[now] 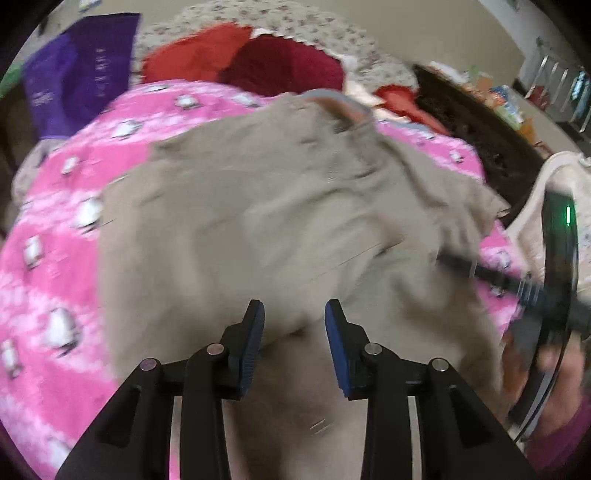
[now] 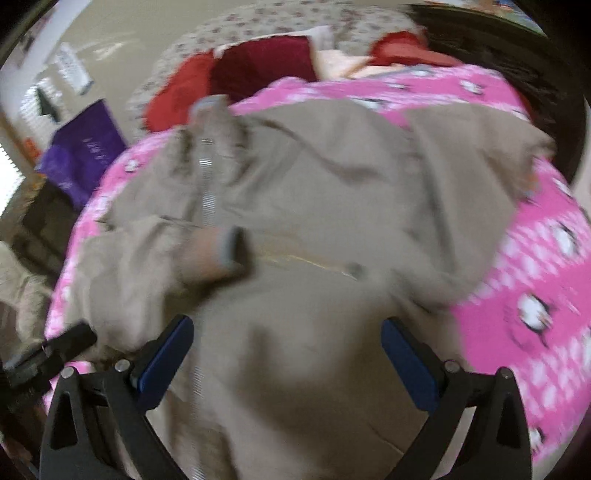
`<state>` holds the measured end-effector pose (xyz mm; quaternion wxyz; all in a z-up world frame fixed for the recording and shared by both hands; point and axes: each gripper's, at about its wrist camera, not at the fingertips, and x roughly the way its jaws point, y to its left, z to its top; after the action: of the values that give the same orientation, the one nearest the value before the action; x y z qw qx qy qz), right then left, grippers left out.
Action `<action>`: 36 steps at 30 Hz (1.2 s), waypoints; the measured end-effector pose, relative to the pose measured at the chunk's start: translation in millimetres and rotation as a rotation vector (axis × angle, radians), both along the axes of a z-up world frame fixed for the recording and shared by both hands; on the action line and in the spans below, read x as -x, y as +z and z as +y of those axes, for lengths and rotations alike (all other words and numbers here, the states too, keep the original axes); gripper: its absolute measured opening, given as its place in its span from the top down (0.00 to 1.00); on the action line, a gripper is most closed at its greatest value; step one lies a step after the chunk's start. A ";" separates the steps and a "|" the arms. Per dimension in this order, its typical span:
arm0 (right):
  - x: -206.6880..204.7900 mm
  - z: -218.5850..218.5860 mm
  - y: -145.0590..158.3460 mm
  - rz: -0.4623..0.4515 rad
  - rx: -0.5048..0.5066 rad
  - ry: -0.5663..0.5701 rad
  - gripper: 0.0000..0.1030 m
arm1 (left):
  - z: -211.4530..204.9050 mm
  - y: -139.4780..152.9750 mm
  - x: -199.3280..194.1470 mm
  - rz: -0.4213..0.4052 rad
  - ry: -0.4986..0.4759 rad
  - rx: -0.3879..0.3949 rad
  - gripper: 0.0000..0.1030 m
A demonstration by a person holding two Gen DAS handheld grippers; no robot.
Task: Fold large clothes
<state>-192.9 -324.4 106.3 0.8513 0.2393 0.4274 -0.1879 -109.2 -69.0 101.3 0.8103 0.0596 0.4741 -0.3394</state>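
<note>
A large tan jacket (image 1: pixel 258 206) lies spread and rumpled on a pink penguin-print blanket (image 1: pixel 55 258). Its zipper (image 2: pixel 207 184) runs down the left of the right wrist view, with a sleeve cuff (image 2: pixel 221 251) folded onto the body. My left gripper (image 1: pixel 294 308) hovers over the jacket's near part, its blue pads (image 1: pixel 255 332) a little apart with no cloth pinched between them. My right gripper (image 2: pixel 288 323) stands wide open above the jacket (image 2: pixel 332 206). In the left wrist view the right gripper's black body (image 1: pixel 554 258) shows at the right edge, held by a hand (image 1: pixel 561 369).
Red and dark red clothes (image 1: pixel 258 62) are piled beyond the blanket on a floral sheet (image 1: pixel 295 22). A purple bag (image 1: pixel 81 74) stands at the far left. A dark brown fuzzy cloth (image 1: pixel 480 129) and a cream garment (image 1: pixel 561 177) lie to the right.
</note>
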 end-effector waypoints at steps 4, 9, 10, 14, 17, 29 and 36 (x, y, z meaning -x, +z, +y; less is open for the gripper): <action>-45.0 1.9 -13.5 0.021 -0.102 0.061 0.00 | 33.9 -19.1 2.8 0.016 0.064 -0.060 0.79; -87.4 9.1 -46.4 -0.030 -0.308 0.087 0.39 | 61.2 -37.5 7.7 0.063 0.123 -0.078 0.79; -93.4 9.3 -48.2 -0.040 -0.321 0.087 0.67 | 61.3 -38.9 8.4 0.065 0.126 -0.084 0.79; -79.0 2.6 -14.1 -0.181 -0.235 0.041 0.77 | 65.1 -37.1 10.2 0.048 0.131 -0.077 0.79; -41.5 -18.3 32.1 -0.299 -0.066 -0.038 0.77 | 60.3 -40.4 6.4 0.040 0.131 -0.087 0.79; -20.8 -78.4 1.4 -0.129 -0.032 -0.204 0.77 | 21.0 -46.1 -45.2 -0.033 0.225 -0.157 0.79; -2.1 -78.7 6.6 -0.173 -0.101 -0.179 0.74 | 71.6 -48.2 -67.5 0.008 0.402 -0.057 0.79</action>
<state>-190.9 -403.1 112.9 0.8516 0.3345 0.3384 -0.2199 -41.7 2.6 53.0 0.8577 -0.0147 0.4892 -0.1575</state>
